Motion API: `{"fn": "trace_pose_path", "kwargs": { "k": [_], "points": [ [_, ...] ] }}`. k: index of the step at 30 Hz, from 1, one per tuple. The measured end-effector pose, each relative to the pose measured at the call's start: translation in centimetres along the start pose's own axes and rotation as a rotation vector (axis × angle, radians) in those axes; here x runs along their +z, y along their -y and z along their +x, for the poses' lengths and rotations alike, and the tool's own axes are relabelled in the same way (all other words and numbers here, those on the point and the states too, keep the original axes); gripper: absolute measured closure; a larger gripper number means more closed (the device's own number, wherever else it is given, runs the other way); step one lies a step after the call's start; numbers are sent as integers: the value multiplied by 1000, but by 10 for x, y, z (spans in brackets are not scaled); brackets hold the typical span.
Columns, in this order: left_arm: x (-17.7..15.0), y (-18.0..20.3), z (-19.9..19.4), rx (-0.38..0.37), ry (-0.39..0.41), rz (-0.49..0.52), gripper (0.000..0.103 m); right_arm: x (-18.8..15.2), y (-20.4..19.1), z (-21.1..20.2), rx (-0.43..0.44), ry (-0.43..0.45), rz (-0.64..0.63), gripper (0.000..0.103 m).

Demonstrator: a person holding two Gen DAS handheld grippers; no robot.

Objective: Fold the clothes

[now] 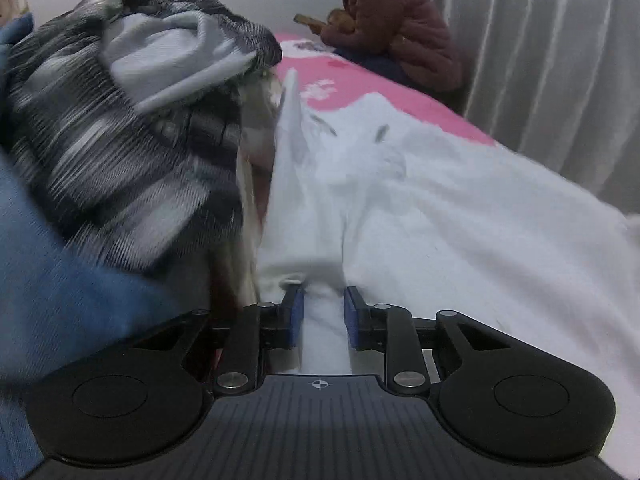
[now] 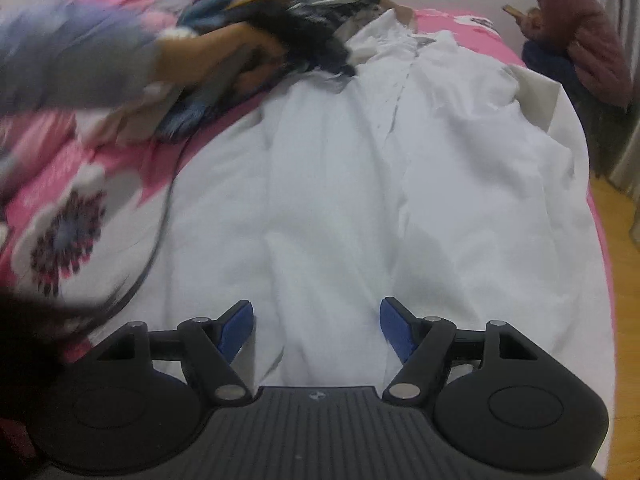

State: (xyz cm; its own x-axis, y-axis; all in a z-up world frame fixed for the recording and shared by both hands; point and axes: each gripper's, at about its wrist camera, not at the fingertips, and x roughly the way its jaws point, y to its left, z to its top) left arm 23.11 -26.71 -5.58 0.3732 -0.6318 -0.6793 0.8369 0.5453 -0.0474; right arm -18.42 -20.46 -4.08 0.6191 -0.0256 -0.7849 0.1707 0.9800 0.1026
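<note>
One white garment (image 2: pixel 360 184); left fingers (image 1: pixel 298 312) pinch it, right fingers (image 2: pixel 240 328) spread, empty.

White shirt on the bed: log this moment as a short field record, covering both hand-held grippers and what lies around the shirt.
garment: white shirt, spread lengthwise on the bed, wrinkled
surface: pink floral bedspread
left hand-held gripper: shut on a raised fold of the white shirt
right hand-held gripper: open, over the shirt's near end, gripping nothing
beside shirt: heap of dark plaid clothes
bystander: seated person in maroon jacket, holding a phone
</note>
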Motion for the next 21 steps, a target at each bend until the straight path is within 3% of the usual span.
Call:
{"fn": "trace_pose_path", "kwargs": {
  "k": [4,8,11,15,20,21],
  "points": [
    [13,-9,-22,-62,75,-129,73,0,-3,-2,13,-23,-33,25],
    [9,-10,-88,7,127,-139,71,8,13,-19,101,-30,41,25],
    [-17,-13,-125,40,53,-177,71,23,37,-42,143,24,143,25],
    [-70,-20,-144,-94,3,-309,71,75,56,-40,87,124,56,23],
    [-86,14,-139,-92,155,-120,87,166,50,43,36,210,-130,24],
    [-86,17,-135,-104,153,-102,90,183,46,66,30,218,-157,24]
  ]
}}
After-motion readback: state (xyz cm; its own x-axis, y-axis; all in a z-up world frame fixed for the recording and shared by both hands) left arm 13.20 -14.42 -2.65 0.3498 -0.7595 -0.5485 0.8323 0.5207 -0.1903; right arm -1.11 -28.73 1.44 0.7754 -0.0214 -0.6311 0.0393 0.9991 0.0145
